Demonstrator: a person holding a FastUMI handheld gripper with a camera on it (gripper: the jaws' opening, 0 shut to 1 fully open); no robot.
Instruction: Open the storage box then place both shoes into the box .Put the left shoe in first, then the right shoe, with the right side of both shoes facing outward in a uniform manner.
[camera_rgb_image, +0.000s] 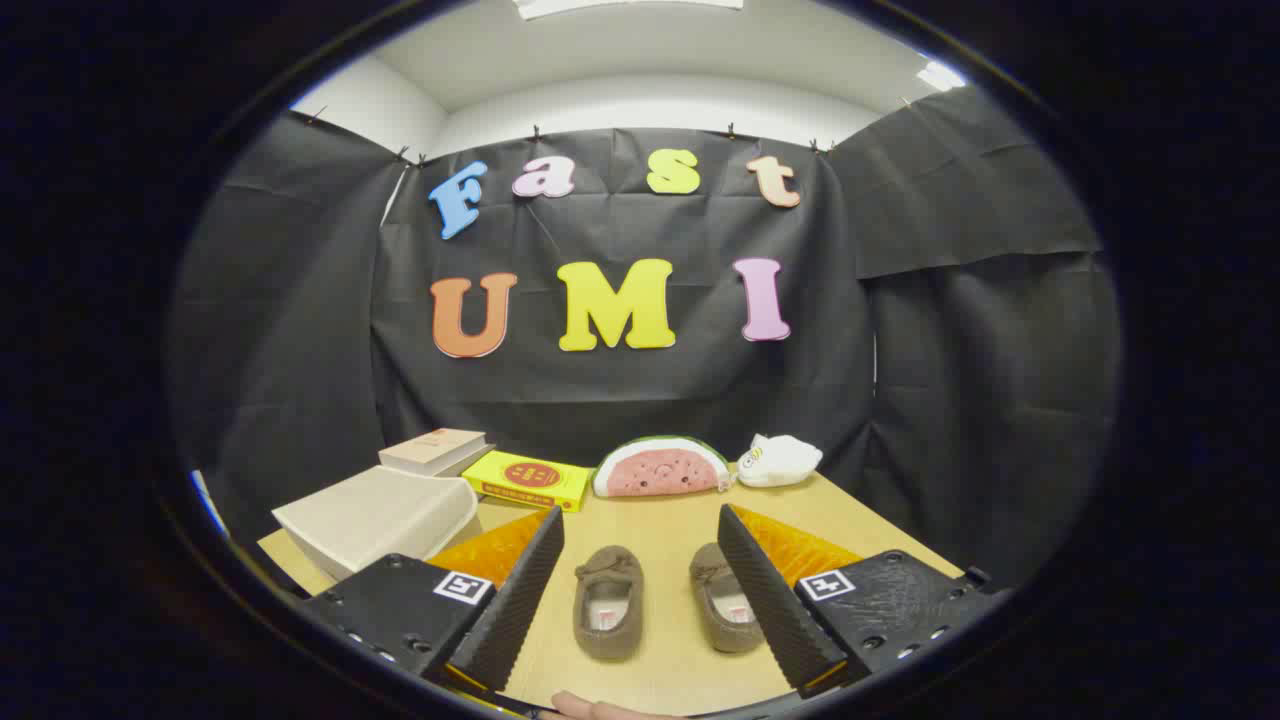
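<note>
here, open jaws frame two shoes (660, 600) and one storage box (375, 520).

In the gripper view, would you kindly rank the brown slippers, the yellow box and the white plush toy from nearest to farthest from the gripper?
1. Brown slippers: on the table between the open jaws of the gripper.
2. Yellow box: beyond, near the left finger's side.
3. White plush toy: far edge, right side.

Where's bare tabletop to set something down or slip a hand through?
Free: the table between the two shoes and the back row, plus the narrow lane between the shoes. Crowded: the back row, yellow box, watermelon plush, white plush; beside them, the storage box and a book. The open gripper fingers flank the shoes.
</note>
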